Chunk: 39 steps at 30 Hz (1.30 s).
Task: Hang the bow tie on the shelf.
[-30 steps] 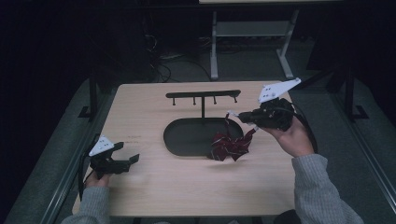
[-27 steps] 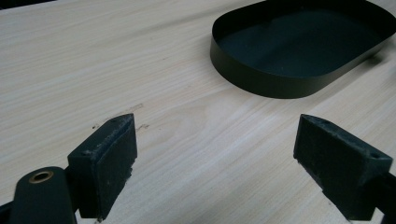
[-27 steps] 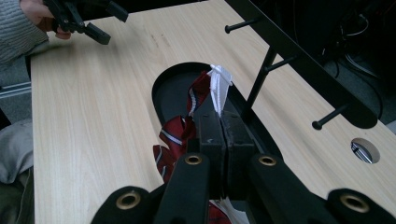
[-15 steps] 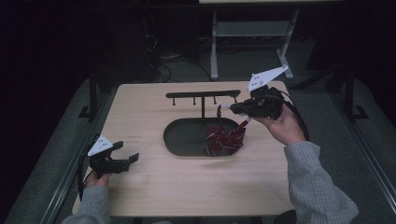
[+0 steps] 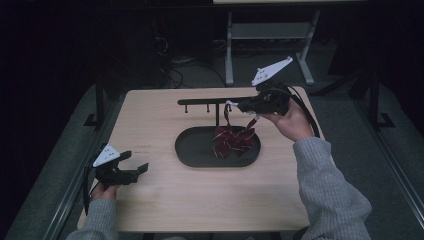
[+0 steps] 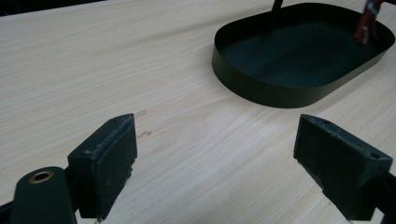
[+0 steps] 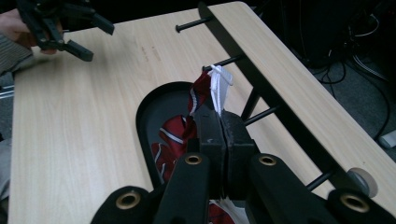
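From the high view I am counting 1 wooden table [image 5: 165,200], 1 black oval tray [image 5: 192,150], 1 black peg rack [image 5: 200,101] rising from the tray, 1 dark red striped bow [image 5: 232,141] and 2 grippers. My right hand [image 5: 290,122] is reaching in over the tray's right end, holding the right gripper [image 5: 239,105] level at the rack bar, its jaws pointing left. The bow is hanging under those jaws by a white loop [image 5: 230,105], its lower folds dangling over the tray's right half. My left hand [image 5: 102,190] is sitting low at the table's near left corner, the left gripper [image 5: 136,162] pointing right with its jaws spread.

In the left gripper view I am looking along 2 black jaws standing wide apart with nothing between them, bare wood beneath, and the tray [image 6: 261,91] ahead; a sliver of red fabric [image 6: 366,21] is showing at its far edge.

In the right gripper view the 2 jaws are pressing together on the white loop [image 7: 218,86], which is hooked over 1 peg [image 7: 229,60] of the rack [image 7: 280,112]. The bow [image 7: 175,133], red with thin white stripes, is hanging just below, over the tray [image 7: 142,116]. I am counting 4 pegs here. The left gripper [image 7: 88,35] is showing far off.
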Each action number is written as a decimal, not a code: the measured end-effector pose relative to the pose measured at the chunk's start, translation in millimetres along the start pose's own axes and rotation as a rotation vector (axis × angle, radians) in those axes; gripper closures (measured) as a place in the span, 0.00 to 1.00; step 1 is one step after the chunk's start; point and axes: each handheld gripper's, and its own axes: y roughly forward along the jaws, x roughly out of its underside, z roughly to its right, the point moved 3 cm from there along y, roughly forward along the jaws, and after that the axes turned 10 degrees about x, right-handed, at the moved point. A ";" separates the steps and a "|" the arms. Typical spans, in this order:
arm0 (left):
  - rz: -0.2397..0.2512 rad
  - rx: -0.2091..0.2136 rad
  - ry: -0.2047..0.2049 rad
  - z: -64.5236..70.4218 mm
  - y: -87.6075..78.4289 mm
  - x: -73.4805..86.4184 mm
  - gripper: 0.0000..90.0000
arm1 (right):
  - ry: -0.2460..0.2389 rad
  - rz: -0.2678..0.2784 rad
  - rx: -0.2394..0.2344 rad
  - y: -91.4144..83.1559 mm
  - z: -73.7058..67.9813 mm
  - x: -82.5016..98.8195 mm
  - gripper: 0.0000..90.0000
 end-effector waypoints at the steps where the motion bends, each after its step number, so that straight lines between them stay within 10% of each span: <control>1: -0.001 -0.001 0.001 -0.2 0.0 0.0 0.14 | 0.001 0.000 0.000 1.2 1.2 -0.9 0.98; 39: -0.005 0.010 0.004 0.4 -0.7 0.0 0.14 | 0.030 -0.091 0.023 51.1 32.4 -1.9 0.98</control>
